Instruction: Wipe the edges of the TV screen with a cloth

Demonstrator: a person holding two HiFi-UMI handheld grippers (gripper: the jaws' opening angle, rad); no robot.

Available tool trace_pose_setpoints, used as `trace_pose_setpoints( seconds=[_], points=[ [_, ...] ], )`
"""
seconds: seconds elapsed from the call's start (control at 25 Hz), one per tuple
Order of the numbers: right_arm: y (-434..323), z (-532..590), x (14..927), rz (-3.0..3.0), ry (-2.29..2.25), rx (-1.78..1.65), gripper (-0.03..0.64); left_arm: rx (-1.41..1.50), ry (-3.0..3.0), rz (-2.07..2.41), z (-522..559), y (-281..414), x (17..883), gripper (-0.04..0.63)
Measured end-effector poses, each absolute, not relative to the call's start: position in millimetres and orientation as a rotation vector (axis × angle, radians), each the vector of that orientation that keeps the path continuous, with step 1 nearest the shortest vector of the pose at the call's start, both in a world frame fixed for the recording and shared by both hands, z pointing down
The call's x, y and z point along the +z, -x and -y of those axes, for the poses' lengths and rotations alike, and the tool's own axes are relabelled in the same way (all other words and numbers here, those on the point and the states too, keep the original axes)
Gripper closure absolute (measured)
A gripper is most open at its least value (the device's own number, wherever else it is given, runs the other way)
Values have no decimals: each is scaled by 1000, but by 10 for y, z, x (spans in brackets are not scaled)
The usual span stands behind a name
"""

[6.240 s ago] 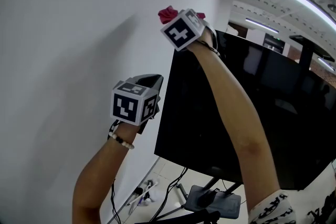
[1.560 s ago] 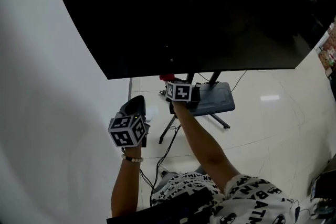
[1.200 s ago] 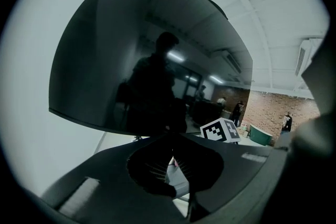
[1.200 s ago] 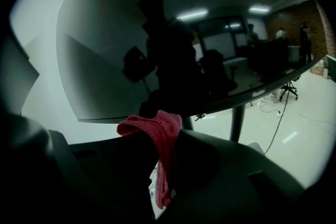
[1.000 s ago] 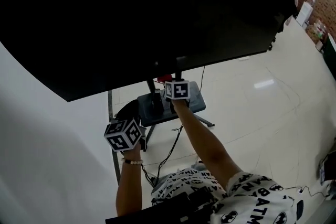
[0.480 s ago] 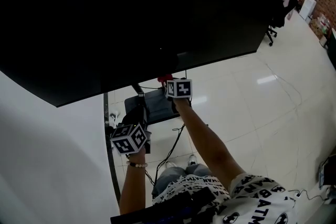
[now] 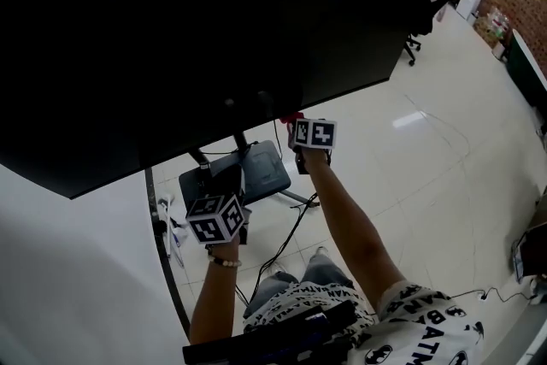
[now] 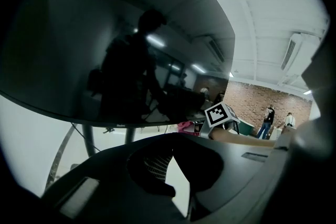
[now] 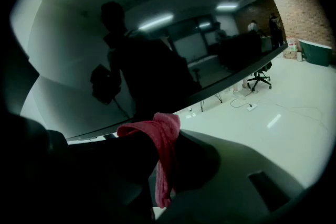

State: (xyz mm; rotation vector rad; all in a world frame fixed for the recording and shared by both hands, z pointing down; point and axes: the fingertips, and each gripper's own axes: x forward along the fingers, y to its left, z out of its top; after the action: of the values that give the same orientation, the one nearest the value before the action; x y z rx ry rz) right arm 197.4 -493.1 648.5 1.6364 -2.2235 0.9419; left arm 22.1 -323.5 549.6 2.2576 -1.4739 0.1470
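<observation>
TV screen [image 7: 214,30], a large glossy black panel on a stand [image 7: 256,171], fills the far upper part of the head view and mirrors a dark silhouette and ceiling lights. The cloth [image 9: 160,136] is red, soft and nubbly. It is pinched in the closed jaws of the right gripper [image 9: 163,165] and bunched up at the screen's thin bottom edge. Over the last second or so it has slid rightward along that edge, past the stand; several seconds ago it was at the top left corner. The bottom edge looks partly wiped, with its right stretch remaining. The left gripper [image 8: 169,165] hangs lower left, jaws slightly parted and empty, above shiny pale floor tiles [image 7: 410,150].
</observation>
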Motion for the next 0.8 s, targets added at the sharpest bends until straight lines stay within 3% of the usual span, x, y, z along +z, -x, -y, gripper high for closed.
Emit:
trace_pose_setpoints(
  seconds=[0.8],
  points=[
    [-4252,5533,6410,2201,-1668,756,541,224,-2297,1430,4103,-2494,5669,600]
  ],
)
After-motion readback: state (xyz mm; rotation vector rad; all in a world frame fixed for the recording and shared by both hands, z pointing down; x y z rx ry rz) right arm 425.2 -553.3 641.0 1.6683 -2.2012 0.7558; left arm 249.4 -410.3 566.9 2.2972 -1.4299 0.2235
